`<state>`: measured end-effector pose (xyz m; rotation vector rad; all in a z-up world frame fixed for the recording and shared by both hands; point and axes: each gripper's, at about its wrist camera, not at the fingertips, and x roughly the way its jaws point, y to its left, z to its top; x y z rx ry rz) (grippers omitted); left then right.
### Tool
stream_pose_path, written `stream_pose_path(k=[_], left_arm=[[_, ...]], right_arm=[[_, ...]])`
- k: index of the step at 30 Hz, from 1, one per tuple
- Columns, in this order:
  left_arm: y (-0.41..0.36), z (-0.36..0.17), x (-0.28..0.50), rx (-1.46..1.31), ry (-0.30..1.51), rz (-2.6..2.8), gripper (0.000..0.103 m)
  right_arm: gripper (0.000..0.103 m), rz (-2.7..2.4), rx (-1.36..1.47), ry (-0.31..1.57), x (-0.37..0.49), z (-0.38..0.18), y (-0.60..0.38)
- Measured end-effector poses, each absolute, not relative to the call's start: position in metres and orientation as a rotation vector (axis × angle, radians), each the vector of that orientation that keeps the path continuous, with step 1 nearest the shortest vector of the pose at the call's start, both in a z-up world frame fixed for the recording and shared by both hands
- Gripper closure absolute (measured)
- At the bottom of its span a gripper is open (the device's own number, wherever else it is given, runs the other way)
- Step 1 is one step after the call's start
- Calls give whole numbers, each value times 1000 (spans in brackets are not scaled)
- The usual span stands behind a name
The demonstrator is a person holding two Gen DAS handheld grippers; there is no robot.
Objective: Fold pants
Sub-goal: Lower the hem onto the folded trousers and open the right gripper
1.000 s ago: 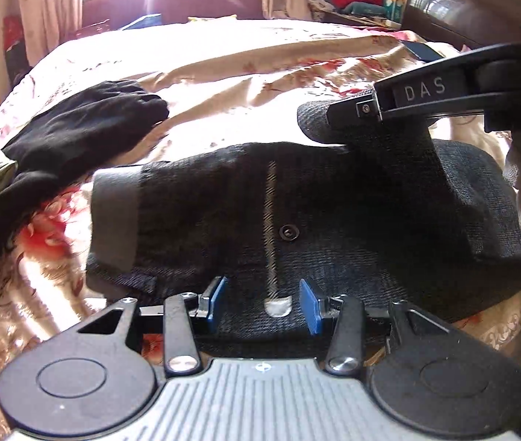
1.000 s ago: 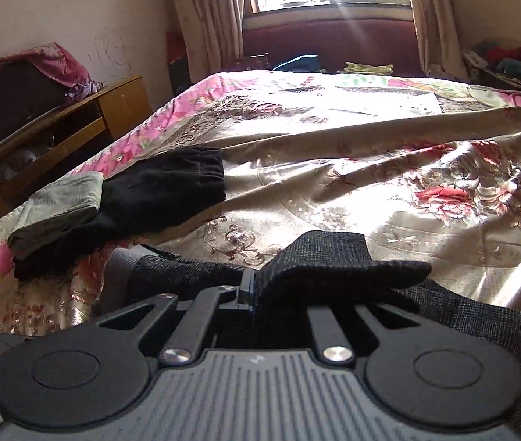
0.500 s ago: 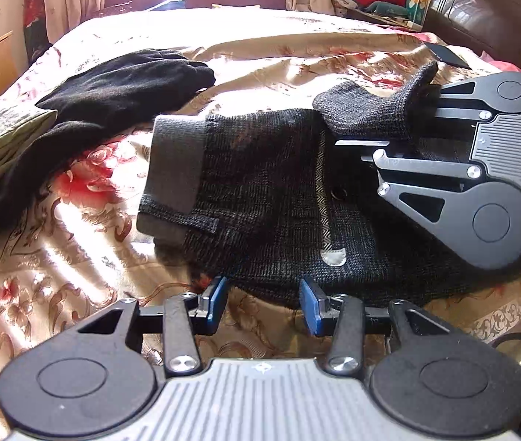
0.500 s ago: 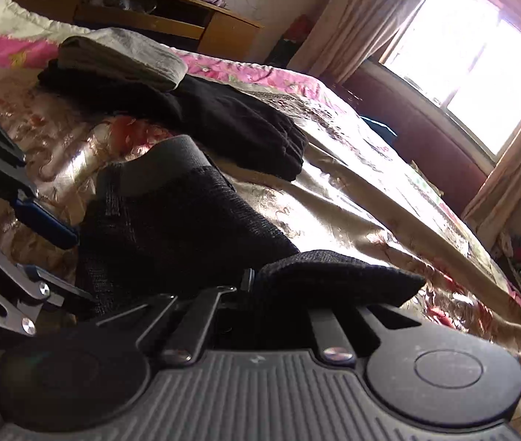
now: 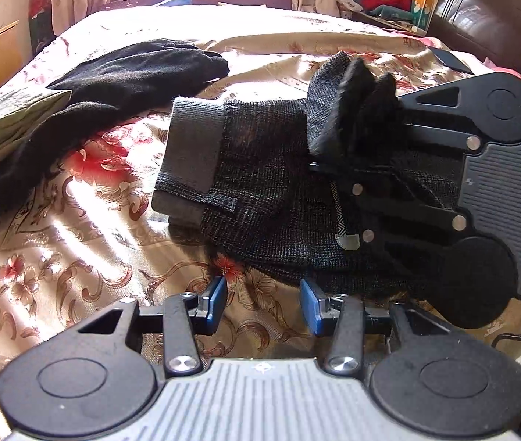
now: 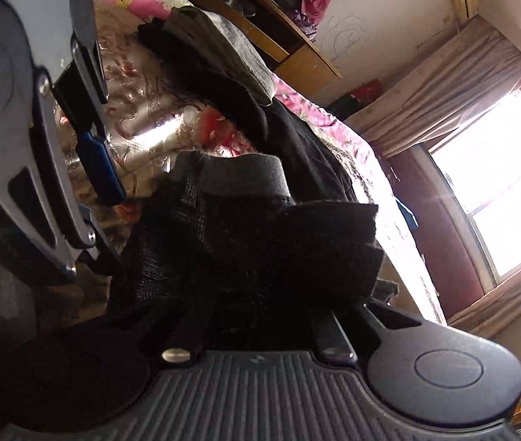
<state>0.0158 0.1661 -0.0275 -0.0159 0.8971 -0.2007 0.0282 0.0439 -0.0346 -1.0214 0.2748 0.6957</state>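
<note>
the pants [image 5: 260, 198], dark grey knit, lie partly folded on the bed [image 5: 76, 294]. the right gripper [image 5: 337, 154] is clamped on a bunched flap of them, raised above the pile. the left gripper [image 5: 263, 303] hangs just short of the near edge, its blue fingers [image 5: 216, 299] moderately apart and empty.

likely risks: the thick flap may slip from the narrow pinch; dragging it could undo the layers beneath; the unheld near edge may shift. the two grippers are close and could collide.

a black garment [image 5: 139, 70] and a folded greenish one [image 5: 6, 125] lie near, limiting room leftward.
</note>
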Motion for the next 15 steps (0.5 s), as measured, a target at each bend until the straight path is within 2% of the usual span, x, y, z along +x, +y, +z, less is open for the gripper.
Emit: stream_pose_path(k=[15], left_arm=[[178,-20,8,-37,882,-169,46]], right_arm=[[94,799,-819,302,54,-3,56]])
